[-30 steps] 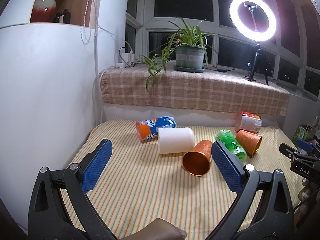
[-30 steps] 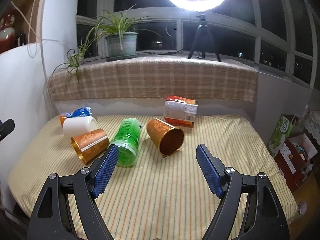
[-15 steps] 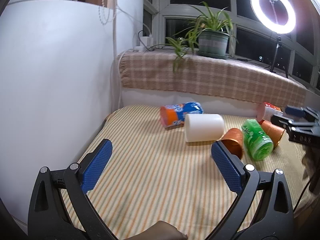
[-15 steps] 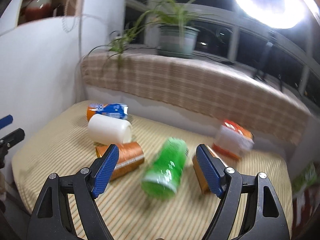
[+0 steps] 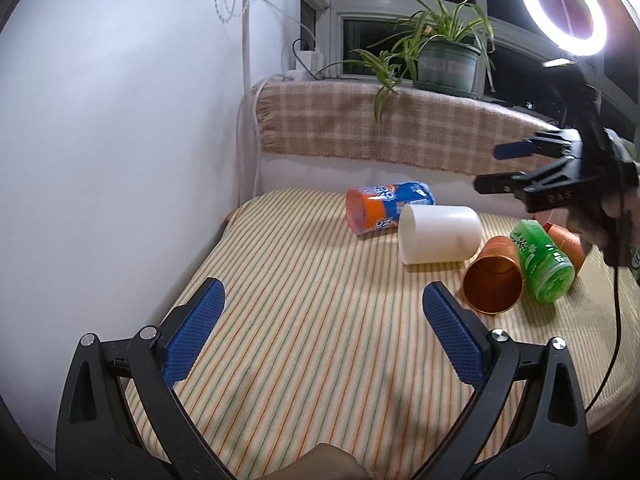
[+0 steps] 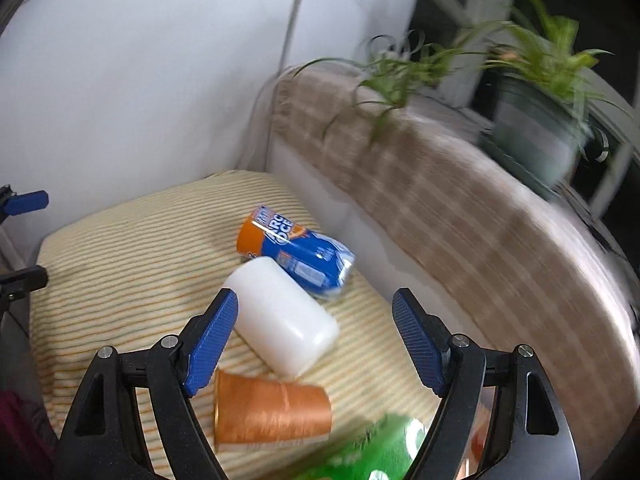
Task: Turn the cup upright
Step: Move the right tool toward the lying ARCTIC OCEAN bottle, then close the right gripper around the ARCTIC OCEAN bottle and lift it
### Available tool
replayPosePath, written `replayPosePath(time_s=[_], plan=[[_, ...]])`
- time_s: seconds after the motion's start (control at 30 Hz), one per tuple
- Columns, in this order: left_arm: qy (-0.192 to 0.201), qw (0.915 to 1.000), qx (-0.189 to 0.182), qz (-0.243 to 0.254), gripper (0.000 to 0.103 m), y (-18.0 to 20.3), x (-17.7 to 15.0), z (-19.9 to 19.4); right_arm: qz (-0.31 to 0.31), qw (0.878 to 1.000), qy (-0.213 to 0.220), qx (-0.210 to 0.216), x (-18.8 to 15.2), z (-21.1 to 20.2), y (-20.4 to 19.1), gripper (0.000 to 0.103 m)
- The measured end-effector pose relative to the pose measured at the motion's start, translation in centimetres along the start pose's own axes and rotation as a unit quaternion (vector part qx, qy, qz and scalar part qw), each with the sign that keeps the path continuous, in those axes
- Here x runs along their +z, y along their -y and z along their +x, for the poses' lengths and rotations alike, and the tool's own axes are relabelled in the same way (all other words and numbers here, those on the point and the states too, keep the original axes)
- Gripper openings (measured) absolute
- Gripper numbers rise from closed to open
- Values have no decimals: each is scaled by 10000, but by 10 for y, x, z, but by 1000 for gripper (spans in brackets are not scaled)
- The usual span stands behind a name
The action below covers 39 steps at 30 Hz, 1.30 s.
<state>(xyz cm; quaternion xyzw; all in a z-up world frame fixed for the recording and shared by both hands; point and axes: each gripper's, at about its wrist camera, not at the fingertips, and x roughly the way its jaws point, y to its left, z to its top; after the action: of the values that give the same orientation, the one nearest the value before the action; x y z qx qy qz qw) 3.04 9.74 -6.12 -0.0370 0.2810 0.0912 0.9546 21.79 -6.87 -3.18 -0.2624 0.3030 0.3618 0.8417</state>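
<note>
- The white cup [image 5: 439,234] lies on its side on the striped tablecloth [image 5: 304,320], a plain, smooth, matte cylinder with slightly rounded edges. In the left wrist view its open mouth faces left; in the right wrist view [image 6: 282,317] its rounded closed base points toward the lower right.
- It is just beside a blue and orange can [image 5: 388,208], also on its side, which lies behind it toward the checked cloth [image 5: 400,128].
- On its other side a copper cup [image 5: 494,276] lies tipped over, mouth toward the left camera, and a green bottle [image 5: 542,266] lies against that.
- The left gripper [image 5: 322,336] is spread wide over bare cloth, well apart from the white cup, holding nothing.
- The right gripper [image 6: 314,340] is also spread wide, hovering above the white cup, which shows between its blue pads [image 6: 212,340]; no contact is visible.
- A potted plant [image 5: 444,60] and a ring light [image 5: 564,12] stand at the window.
</note>
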Motion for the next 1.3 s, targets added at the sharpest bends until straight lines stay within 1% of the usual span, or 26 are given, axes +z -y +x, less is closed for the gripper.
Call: replayPosePath(time_s=[0.07,0.1,0.27,0.3,0.37,0.4,0.47,0.57,0.6,0.77,0.87,0.9,0.93,1.0,1.07,1.17,1.23,1.3], plan=[[-34,10000,1,-33,101,-2,0,4,-165,9997,-125,140,8,14,2,79],[-49,10000,0,-43,101,-3,-1,5,-279,9989,-230,302,14,25,4,79],[-91,9999,0,-86,101,-7,-3,9,-557,9943,-570,703,31,53,8,79],[-93,9999,6,-101,101,-8,-2,10,-647,9919,-687,852,37,61,9,79],[-94,9998,25,-144,101,-11,-2,11,-786,9886,-824,989,43,72,9,79],[-97,9998,36,-187,101,-13,-2,13,-929,9853,-969,1056,48,82,8,79],[-107,9996,54,-271,101,-18,-2,14,-1101,9813,-1148,1088,54,94,8,79],[-127,9991,111,-386,101,-26,-3,17,-1289,9724,-1460,1286,61,115,7,79],[-134,9989,138,-420,101,-29,-3,18,-1352,9676,-1625,1384,64,124,6,79],[-174,9977,247,-599,101,-43,-4,23,-1707,9527,-1953,1582,70,150,-3,79],[-176,9972,317,-660,101,-49,-4,25,-1835,9454,-2119,1662,70,158,-10,79],[-173,9970,328,-679,101,-51,-4,25,-1861,9438,-2154,1682,70,161,-12,78],[-168,9969,335,-694,101,-53,-4,25,-1890,9419,-2193,1702,70,164,-15,74],[-164,9967,342,-713,101,-55,-4,26,-1966,9376,-2294,1719,68,172,-19,73],[-166,9968,342,-710,101,-56,-5,26,-2002,9359,-2348,1702,68,180,-22,73],[-195,9967,347,-714,101,-57,-7,27,-1924,9367,-2344,1748,69,187,-25,73],[-213,9964,356,-736,101,-59,-8,27,-1921,9348,-2391,1791,69,191,-26,73],[-218,9962,370,-760,101,-60,-7,28,-2022,9300,-2465,1830,67,194,-31,73]])
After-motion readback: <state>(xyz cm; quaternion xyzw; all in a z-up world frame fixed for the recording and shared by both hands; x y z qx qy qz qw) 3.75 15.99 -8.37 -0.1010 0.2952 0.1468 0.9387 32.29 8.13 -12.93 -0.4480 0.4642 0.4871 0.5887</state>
